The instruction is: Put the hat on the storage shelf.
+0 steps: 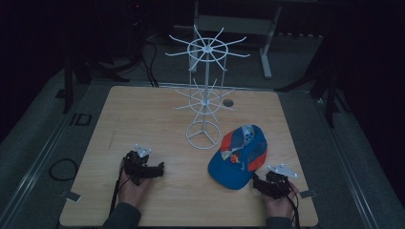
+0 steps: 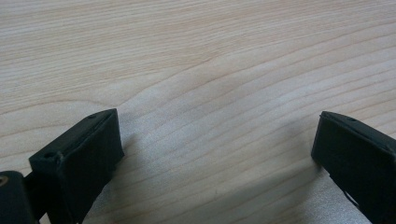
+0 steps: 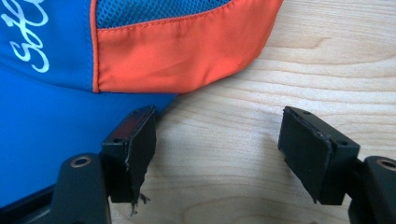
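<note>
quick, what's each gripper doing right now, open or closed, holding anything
Left gripper: open, holding nothing, over bare table.
Right gripper: open, holding nothing; one of its fingers sits at the cap brim's edge.

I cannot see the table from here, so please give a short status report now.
Left gripper open over bare table. Right gripper open at the cap brim, nothing held. Cap flat beside the white rack. Nothing in the way.
</note>
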The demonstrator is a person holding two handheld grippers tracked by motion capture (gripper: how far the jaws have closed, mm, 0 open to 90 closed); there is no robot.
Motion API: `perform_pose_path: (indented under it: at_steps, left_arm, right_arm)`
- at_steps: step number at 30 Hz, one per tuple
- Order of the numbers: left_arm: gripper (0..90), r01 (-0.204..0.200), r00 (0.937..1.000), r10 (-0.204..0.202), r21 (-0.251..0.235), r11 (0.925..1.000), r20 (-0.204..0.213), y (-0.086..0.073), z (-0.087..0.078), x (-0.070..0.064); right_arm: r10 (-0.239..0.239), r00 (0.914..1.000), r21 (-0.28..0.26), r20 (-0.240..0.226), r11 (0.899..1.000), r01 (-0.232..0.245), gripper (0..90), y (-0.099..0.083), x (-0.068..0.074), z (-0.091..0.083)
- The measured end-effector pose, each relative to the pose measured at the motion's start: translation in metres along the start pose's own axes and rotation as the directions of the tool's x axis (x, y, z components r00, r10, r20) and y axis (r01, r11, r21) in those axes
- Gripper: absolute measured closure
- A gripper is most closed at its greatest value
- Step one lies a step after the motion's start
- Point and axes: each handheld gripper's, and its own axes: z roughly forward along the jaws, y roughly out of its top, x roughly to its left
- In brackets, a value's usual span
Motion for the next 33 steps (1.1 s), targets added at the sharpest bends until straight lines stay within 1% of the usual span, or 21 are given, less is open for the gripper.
perform_pose_path:
  at_steps: [5,6,10,13,16,18,19,22,24,27,29,30,33]
  left_arm:
    - [2.2,0.002,1.0,-0.002,-0.002,1.0,-0.001,0.0,0.0,0.0]
    - [2.2,0.001,1.0,-0.001,-0.001,1.0,-0.001,0.0,0.0,0.0]
    - [2.2,0.002,1.0,-0.002,-0.001,1.0,-0.001,0.0,0.0,0.0]
    - [2.2,0.002,1.0,-0.002,-0.001,1.0,-0.001,0.0,0.0,0.0]
    - [2.2,0.001,1.0,-0.001,0.0,1.0,-0.001,0.0,0.0,0.0]
    - [2.2,0.002,1.0,-0.002,-0.001,1.0,0.0,0.0,0.0,0.0]
    - [2.3,0.002,1.0,-0.002,-0.001,1.0,-0.001,0.0,0.0,0.0]
    - [2.3,0.001,1.0,-0.001,0.0,1.0,-0.001,0.0,0.0,0.0]
    - [2.2,0.002,1.0,-0.002,-0.001,1.0,0.0,0.0,0.0,0.0]
    - [2.3,0.002,1.0,-0.002,0.001,1.0,-0.001,0.0,0.0,0.0]
    - [2.3,0.004,1.0,-0.004,-0.001,1.0,-0.001,0.0,0.0,0.0]
    - [2.3,0.004,1.0,-0.004,-0.001,1.0,-0.001,0.0,0.0,0.0]
    - [2.3,0.003,1.0,-0.003,-0.001,1.0,-0.001,0.0,0.0,0.0]
  right_arm:
    - [0.0,1.0,0.009,-0.001,1.0,0.0,27.8,0.001,0.0,0.0]
    - [0.002,1.0,0.018,0.004,1.0,-0.002,28.1,0.002,0.001,0.0]
    - [0.007,0.9999,0.021,0.008,1.0,-0.007,28.3,0.002,0.002,-0.001]
    - [0.013,0.9998,0.046,0.016,0.999,-0.013,28.3,0.005,0.004,-0.001]
    - [-0.001,1.0,0.079,0.003,0.997,0.001,28.5,0.009,0.002,-0.001]
    - [-0.015,0.9998,0.1,-0.009,0.995,0.016,32.7,0.011,0.003,-0.002]
    - [-0.029,0.9993,0.108,-0.021,0.994,0.031,33.9,0.013,0.003,-0.002]
    - [-0.047,0.998,0.115,-0.042,0.992,0.052,33.6,0.016,0.006,-0.004]
    - [-0.051,0.998,0.096,-0.037,0.994,0.054,30.5,0.019,0.009,-0.008]
    - [-0.046,0.9975,0.081,-0.053,0.995,0.05,26.6,0.025,0.01,-0.015]
    - [-0.041,0.9978,0.069,-0.052,0.997,0.044,21.5,0.03,0.01,-0.018]
    - [-0.038,0.998,0.068,-0.051,0.997,0.042,19.7,0.032,0.011,-0.02]
    - [-0.029,0.9972,0.065,-0.069,0.997,0.034,14.8,0.039,0.012,-0.021]
